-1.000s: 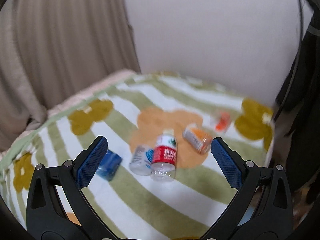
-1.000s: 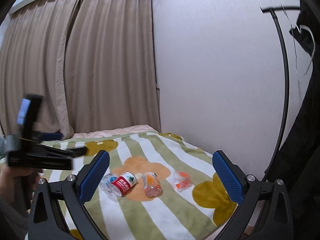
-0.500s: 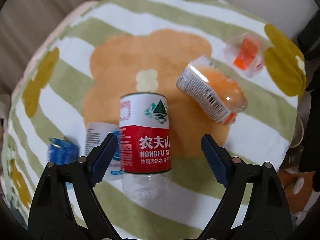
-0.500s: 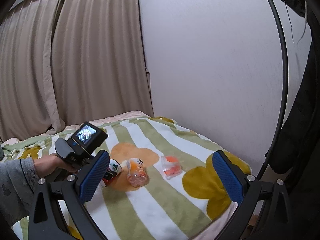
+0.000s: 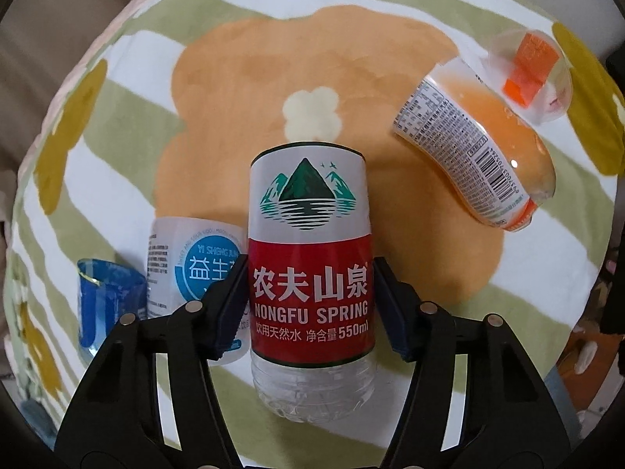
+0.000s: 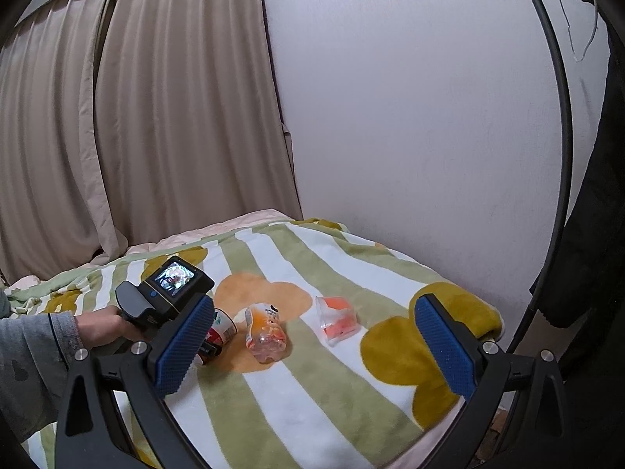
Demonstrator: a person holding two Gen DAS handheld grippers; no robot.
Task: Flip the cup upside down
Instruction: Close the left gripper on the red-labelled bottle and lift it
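Note:
The cup is a cut-off clear bottle with a red and white Nongfu Spring label (image 5: 308,258). It lies on the striped blanket (image 5: 129,47) with its clear ribbed base toward the camera. My left gripper (image 5: 309,273) is shut on it, one blue pad against each side of the red band. In the right wrist view the cup (image 6: 222,328) peeks out past the hand (image 6: 101,324) that holds the left gripper. My right gripper (image 6: 312,336) hovers open above the bed, holding nothing.
Beside the held cup lie a white cup with a blue label (image 5: 187,269) and a blue cup (image 5: 105,305). To the right are an orange-labelled cup (image 5: 476,156) and a clear cup with an orange piece (image 5: 531,70). Curtain (image 6: 156,117) and wall (image 6: 410,117) stand behind the bed.
My left gripper came down over the Nongfu Spring cup and its fingers went from wide open to shut on the label. The right gripper stayed open and shifted only a little.

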